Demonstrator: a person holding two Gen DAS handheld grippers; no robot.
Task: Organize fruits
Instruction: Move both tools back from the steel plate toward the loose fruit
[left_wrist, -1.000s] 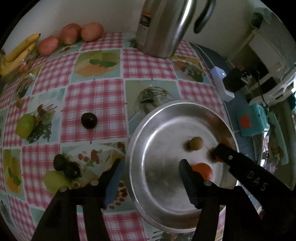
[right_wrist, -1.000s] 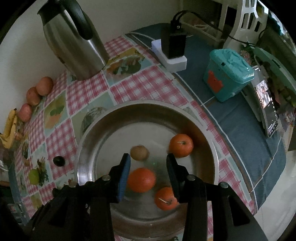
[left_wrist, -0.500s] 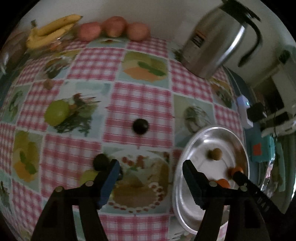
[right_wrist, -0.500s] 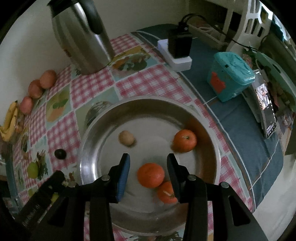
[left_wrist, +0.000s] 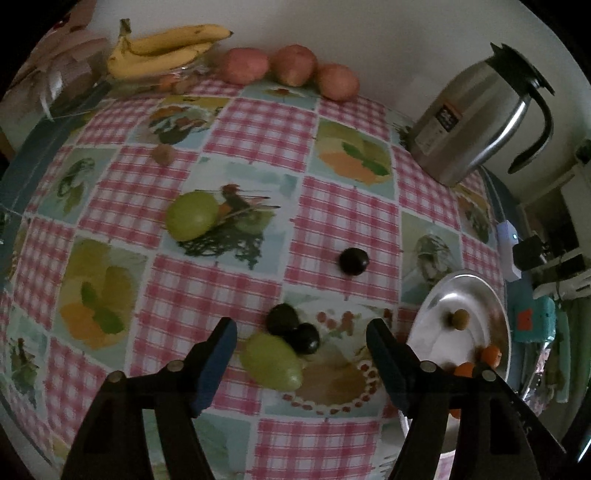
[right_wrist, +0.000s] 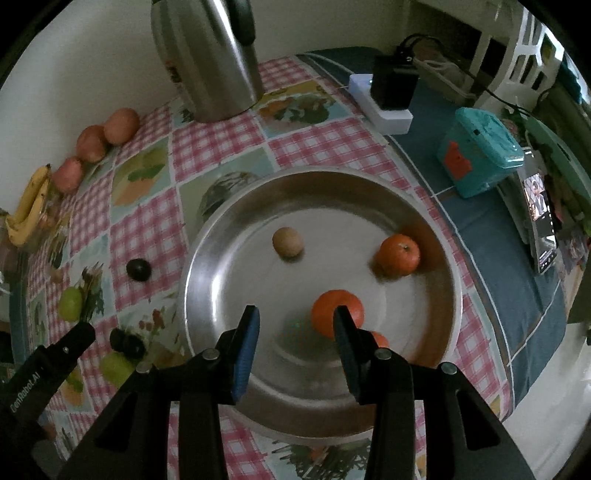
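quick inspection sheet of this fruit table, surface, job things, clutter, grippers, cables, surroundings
surface: checked tablecloth with fruit prints; blue cloth beside it.
job's things: metal dish holds three oranges and one small tan fruit. On the cloth lie two green fruits, a touching dark pair and one lone dark fruit. Bananas and three reddish fruits sit by the wall.
clutter: steel jug, teal box, phone.
grippers: left gripper open above the green and dark fruit cluster, its jaws have just been opening; right gripper open over the dish, holding nothing.
cables: black leads at a white power block.
surroundings: pale wall, white frame.
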